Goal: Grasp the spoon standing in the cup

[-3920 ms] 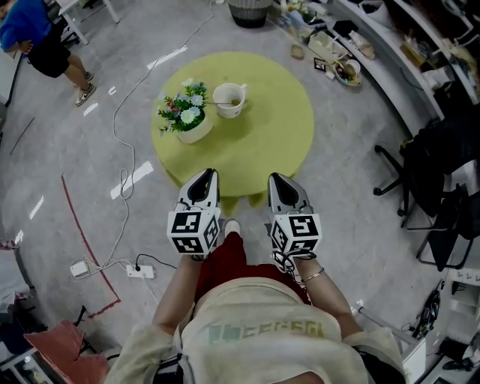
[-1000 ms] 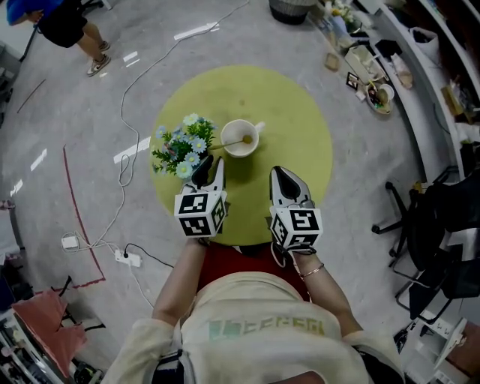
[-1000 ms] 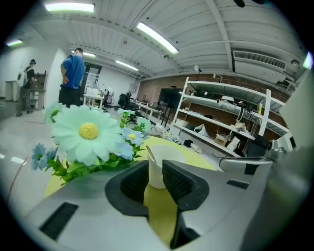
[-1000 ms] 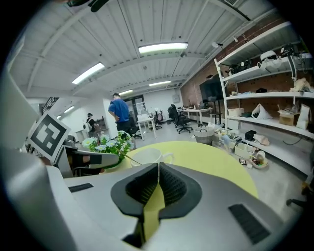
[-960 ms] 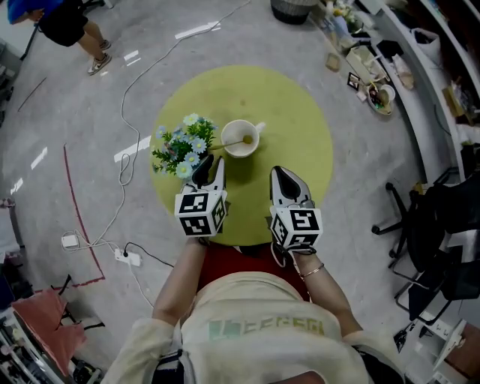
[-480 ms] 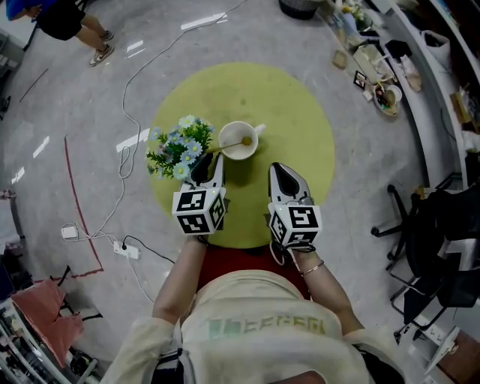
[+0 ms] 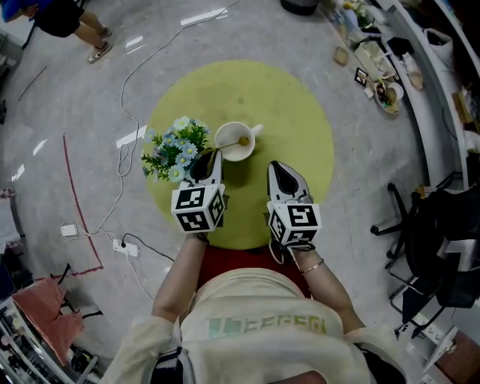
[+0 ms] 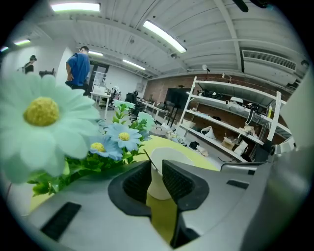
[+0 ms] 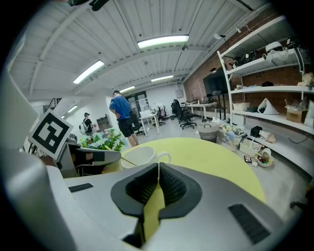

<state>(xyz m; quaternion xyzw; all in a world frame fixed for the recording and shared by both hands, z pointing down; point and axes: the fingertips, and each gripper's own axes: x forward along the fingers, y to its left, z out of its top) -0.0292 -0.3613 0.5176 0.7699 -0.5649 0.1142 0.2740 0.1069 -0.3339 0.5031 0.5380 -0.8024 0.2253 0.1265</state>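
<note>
One round yellow-green table [image 7: 300,112] stands in the middle of the floor, and on it I count one white cup [image 7: 227,148], one spoon [image 7: 241,140] leaning in that cup, and one pot of blue and white flowers [image 7: 171,150]. The person at the table carries two grippers, a left gripper [image 7: 210,156] and a right gripper [image 7: 276,168], each with one marker cube [image 7: 197,208], so two cubes in all. Farther off there is one other person [image 7: 45,15] in a blue top, and one white power strip [image 7: 126,248] lies on the floor.

The left hand-held gripper [image 8: 156,169], jaws apart, faces cup [image 8: 171,153] holding spoon [image 8: 148,157], beside flowers [image 8: 120,137].
</note>
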